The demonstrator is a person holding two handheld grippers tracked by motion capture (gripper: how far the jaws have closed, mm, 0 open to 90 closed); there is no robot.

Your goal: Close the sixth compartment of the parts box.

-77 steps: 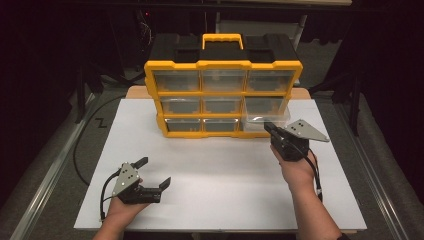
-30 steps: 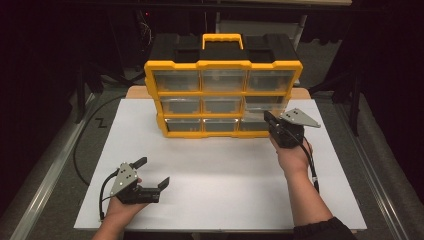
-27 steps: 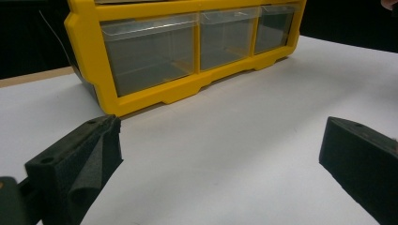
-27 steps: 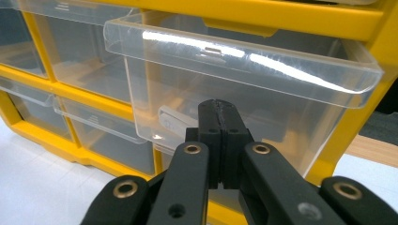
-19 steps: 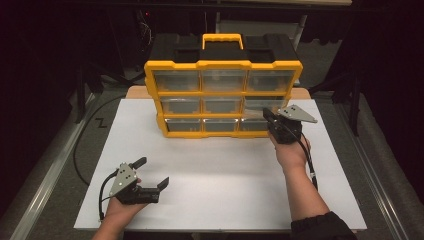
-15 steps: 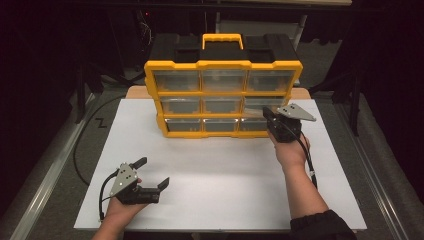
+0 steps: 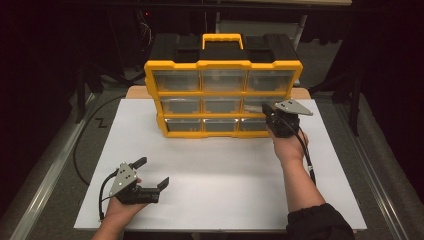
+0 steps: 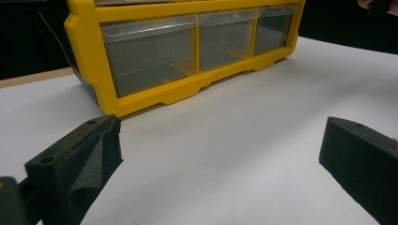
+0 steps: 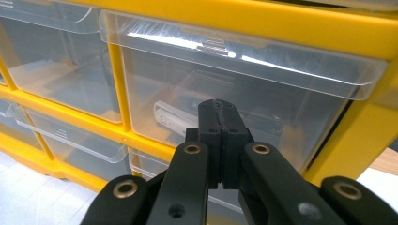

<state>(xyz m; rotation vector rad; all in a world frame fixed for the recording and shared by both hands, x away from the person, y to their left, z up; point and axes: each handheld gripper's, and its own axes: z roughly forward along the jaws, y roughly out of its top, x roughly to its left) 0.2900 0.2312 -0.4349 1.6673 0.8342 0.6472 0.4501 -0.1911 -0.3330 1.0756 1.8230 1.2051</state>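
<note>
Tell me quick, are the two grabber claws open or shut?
Left gripper: open, holding nothing, above the white table sheet.
Right gripper: shut, holding nothing, facing a clear plastic drawer.

Right gripper (image 9: 219,110), jaws pressed together, before a clear drawer (image 9: 281,89) of the yellow organizer (image 9: 371,126); a white part (image 9: 171,117) lies inside.

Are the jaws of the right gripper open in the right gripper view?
No, the right gripper has its two black jaws pressed together with nothing between, in front of a clear drawer.
</note>
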